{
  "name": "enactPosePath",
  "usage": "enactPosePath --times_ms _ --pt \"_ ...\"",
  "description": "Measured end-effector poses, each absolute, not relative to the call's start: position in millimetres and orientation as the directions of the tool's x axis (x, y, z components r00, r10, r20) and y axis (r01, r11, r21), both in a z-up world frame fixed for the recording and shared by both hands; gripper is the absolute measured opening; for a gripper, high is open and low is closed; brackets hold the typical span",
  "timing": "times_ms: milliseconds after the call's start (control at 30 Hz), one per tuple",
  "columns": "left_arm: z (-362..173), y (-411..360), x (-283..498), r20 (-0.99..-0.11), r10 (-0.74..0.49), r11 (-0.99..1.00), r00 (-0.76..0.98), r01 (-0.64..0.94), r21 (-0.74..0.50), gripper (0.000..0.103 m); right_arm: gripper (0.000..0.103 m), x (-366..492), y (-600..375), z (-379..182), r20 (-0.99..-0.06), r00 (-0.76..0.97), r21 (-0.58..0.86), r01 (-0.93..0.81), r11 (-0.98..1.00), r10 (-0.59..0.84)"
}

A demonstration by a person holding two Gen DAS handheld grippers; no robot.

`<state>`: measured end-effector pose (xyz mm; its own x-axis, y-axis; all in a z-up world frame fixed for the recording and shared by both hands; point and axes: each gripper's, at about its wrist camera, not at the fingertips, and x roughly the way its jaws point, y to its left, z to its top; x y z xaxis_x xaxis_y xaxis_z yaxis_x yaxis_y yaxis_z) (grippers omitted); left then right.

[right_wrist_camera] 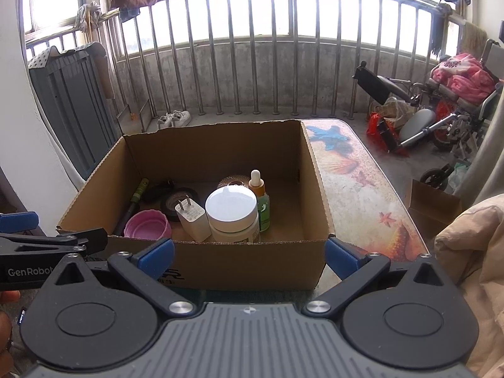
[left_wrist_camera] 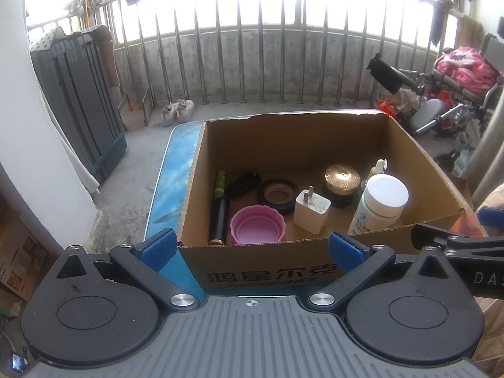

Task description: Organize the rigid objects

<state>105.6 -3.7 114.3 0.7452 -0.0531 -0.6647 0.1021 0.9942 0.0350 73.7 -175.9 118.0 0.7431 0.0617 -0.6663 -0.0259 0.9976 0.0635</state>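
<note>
The left tongs (left_wrist_camera: 251, 247) are wide open and hold nothing. Their blue tips sit just in front of the near wall of the cardboard box (left_wrist_camera: 267, 271). The right tongs (right_wrist_camera: 249, 253) are wide open too, and empty. They sit side by side with the left ones, low and level, both looking straight over the box edge.

All the hard little things are already inside the box. On the left side lies a black and green flashlight (left_wrist_camera: 219, 206). Beside it is a pink lid (left_wrist_camera: 256, 225) turned open side up. Behind the lid lies a roll of black tape (left_wrist_camera: 278, 194), and a small black thing (left_wrist_camera: 243, 182) I cannot name. In the middle stands a white plug charger (left_wrist_camera: 312, 211) with its prongs up. Next to it is a white-capped bottle (left_wrist_camera: 379, 203), and a dropper bottle (right_wrist_camera: 260, 200) with green liquid stands touching it. A dark jar with a shiny lid (left_wrist_camera: 341, 184) is at the back.

The box sits on a table with a sea-star picture (right_wrist_camera: 356, 182). No loose things show on the table.

I think the putting-away part looks nearly done, or the job is only beginning if the things must be sorted. A next move would need one pair of tongs to lift up over the wall, reach down and close softly on one thing. The tall bottles could tip if bumped.
</note>
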Motion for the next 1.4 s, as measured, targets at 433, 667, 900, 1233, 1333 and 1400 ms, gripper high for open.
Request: enactPosePath --times_ms 433,667,900,1233,1333,1400 --pt "114.0 -6.8 106.2 -0.677 -0.043 0.994 0.735 0.1 0.044 0.103 0.103 76.6 -175.7 117.7 -0.678 0.733 0.061 -0.025 0.998 0.059" --pt "112.9 -8.5 105.8 -0.686 -0.039 0.994 0.727 0.1 0.05 0.103 0.103 75.9 -176.1 115.7 -0.684 0.727 0.064 -0.025 0.998 0.062" --pt "112.8 -10.1 104.4 -0.688 -0.034 0.994 0.725 0.098 0.055 0.103 0.103 76.1 -176.6 114.7 -0.687 0.724 0.065 -0.024 0.998 0.062" --pt "112.5 -10.5 102.7 -0.694 -0.034 0.994 0.72 0.096 0.051 0.102 0.103 74.8 -176.7 113.9 -0.687 0.724 0.063 -0.026 0.998 0.062" --pt "112.9 -11.2 102.1 -0.694 -0.033 0.994 0.719 0.095 0.051 0.102 0.103 74.4 -176.5 113.8 -0.687 0.724 0.062 -0.025 0.998 0.061" --pt "112.8 -11.3 101.8 -0.694 -0.033 0.994 0.719 0.095 0.052 0.102 0.103 74.2 -176.6 113.8 -0.687 0.724 0.062 -0.025 0.998 0.061"
